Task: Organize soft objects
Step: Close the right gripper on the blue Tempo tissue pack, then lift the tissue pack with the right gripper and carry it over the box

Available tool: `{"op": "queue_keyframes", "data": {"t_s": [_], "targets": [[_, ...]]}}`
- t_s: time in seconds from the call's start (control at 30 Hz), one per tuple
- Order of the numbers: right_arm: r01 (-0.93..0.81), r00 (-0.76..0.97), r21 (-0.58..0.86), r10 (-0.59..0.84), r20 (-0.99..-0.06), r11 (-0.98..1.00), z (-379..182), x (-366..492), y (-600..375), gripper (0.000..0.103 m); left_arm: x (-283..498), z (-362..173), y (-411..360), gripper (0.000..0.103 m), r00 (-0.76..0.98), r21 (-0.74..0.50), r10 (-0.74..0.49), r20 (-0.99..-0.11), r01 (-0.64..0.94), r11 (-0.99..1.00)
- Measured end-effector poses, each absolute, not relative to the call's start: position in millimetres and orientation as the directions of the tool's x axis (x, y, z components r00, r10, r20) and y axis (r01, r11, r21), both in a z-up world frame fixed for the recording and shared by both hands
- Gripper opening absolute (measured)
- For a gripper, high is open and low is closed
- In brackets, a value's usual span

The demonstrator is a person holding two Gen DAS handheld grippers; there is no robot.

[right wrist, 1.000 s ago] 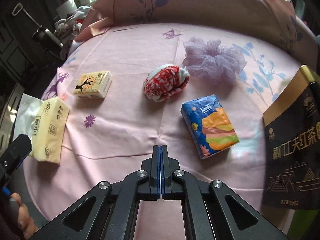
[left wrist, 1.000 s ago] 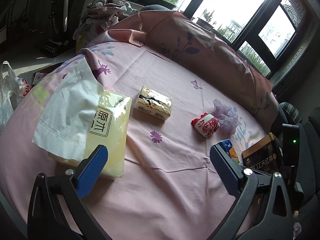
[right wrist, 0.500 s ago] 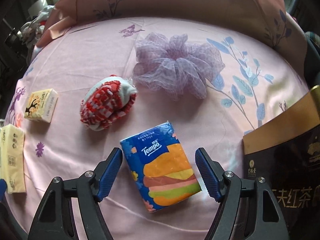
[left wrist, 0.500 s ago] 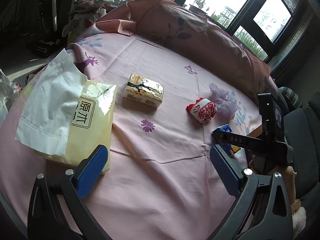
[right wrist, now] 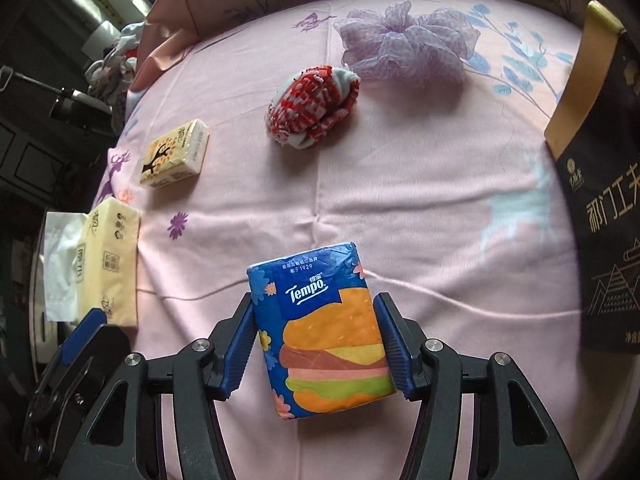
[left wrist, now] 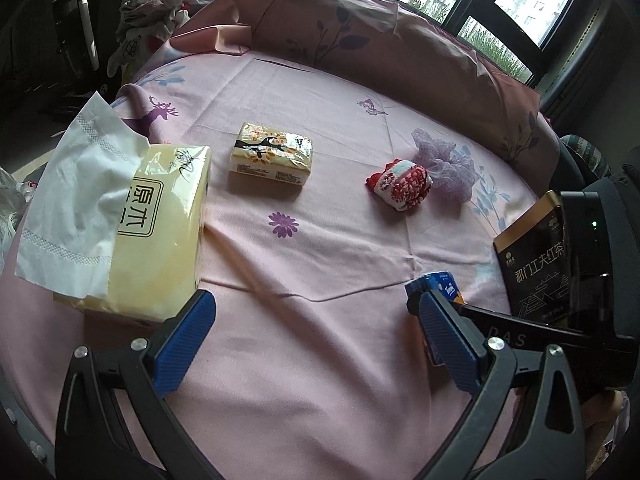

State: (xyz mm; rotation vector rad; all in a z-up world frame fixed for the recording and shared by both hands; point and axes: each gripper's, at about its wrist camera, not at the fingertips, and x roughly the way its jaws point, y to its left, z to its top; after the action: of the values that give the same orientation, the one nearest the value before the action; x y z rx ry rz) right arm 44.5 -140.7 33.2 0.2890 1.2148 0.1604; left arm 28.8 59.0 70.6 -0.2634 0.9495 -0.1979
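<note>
My right gripper [right wrist: 318, 346] is shut on the blue Tempo tissue pack [right wrist: 324, 328], its pads pressing both sides; the pack's corner shows in the left wrist view [left wrist: 438, 285]. My left gripper [left wrist: 316, 344] is open and empty above the pink sheet. A large yellow tissue pack [left wrist: 156, 228] with a white tissue pulled out lies left. A small yellow tissue pack [left wrist: 272, 154] sits mid-bed. A red-and-white rolled sock [left wrist: 402, 184] lies beside a purple mesh scrunchie [left wrist: 444, 162].
A black-and-gold tea box [left wrist: 534, 256] stands at the right edge, also seen in the right wrist view [right wrist: 604, 208]. A pink pillow [left wrist: 360, 36] lines the far side. Clothes [left wrist: 156, 12] are piled beyond the bed's far left.
My right gripper opened, moved down over the blue Tempo pack, then closed on it. My left gripper stayed open and drifted slightly closer to the bed.
</note>
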Motion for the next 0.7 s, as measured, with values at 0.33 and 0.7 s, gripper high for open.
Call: {"op": "queue_keyframes", "data": {"t_s": [0.33, 0.7], "targets": [[0.023, 0.445, 0.367, 0.319, -0.837, 0.93, 58.4, 39.3, -166.8, 0.06, 24.7, 62.4, 24.1, 0.091, 0.483, -0.344, -0.383, -0.787, 0.172, 0.923], [0.004, 0.356, 0.49, 0.457, -0.815, 0.872, 34.9, 39.6, -171.3, 0.059, 29.0, 35.0, -23.8, 0.041, 0.328, -0.481, -0.525, -0.786, 0.209, 0.851]]}}
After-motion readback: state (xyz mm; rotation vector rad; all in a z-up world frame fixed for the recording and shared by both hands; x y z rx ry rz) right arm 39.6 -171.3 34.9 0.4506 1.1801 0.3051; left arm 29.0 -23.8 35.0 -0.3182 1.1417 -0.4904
